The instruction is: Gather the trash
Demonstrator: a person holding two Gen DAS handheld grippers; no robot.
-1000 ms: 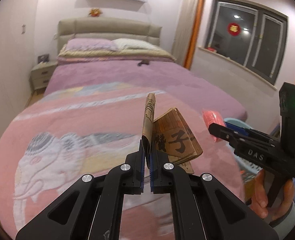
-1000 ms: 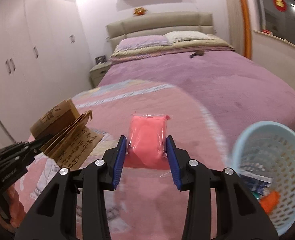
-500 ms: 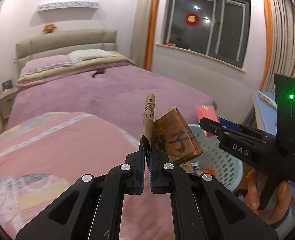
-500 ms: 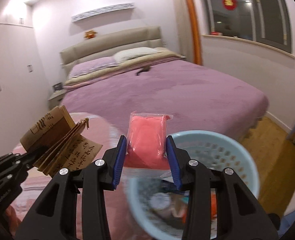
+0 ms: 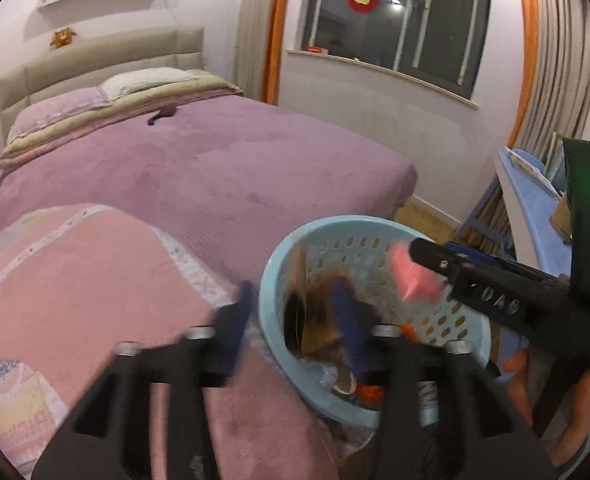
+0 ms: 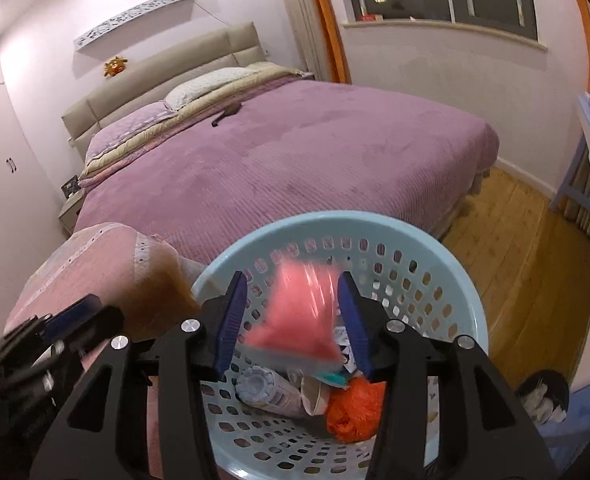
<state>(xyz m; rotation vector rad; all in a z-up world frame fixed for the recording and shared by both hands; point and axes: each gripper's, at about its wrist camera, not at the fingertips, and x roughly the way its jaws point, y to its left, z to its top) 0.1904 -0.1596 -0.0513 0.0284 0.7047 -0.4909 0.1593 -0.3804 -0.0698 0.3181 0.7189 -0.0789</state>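
Observation:
A light blue perforated basket [image 5: 273, 280] [image 6: 447, 252] stands at the bed's foot corner, holding a pale bottle [image 6: 271, 392], an orange crumpled wrapper [image 6: 355, 412] and other litter. My left gripper [image 5: 293, 292] hangs over its near rim with its jaws opening. The brown paper bundle [image 5: 311, 320] is a blur dropping free between them into the basket. My right gripper [image 6: 291, 300] is above the basket, its jaws also opening. The pink packet [image 6: 299, 312] is blurred and loose between the pads. The right gripper [image 5: 435, 256] also shows at the right of the left wrist view.
A purple-covered bed [image 5: 215, 160] fills the background, with a pink blanket [image 5: 75, 280] at its near end and a small dark object [image 5: 161, 116] by the pillows. A blue desk [image 5: 527, 200] stands on the right, with wooden floor [image 6: 527, 260] beyond the basket. A hand [image 5: 519, 384] grips the right tool.
Both grippers swung right from over the bed to above the basket. The left jaws opened and let the brown paper go. The right jaws widened and the pink packet came loose.

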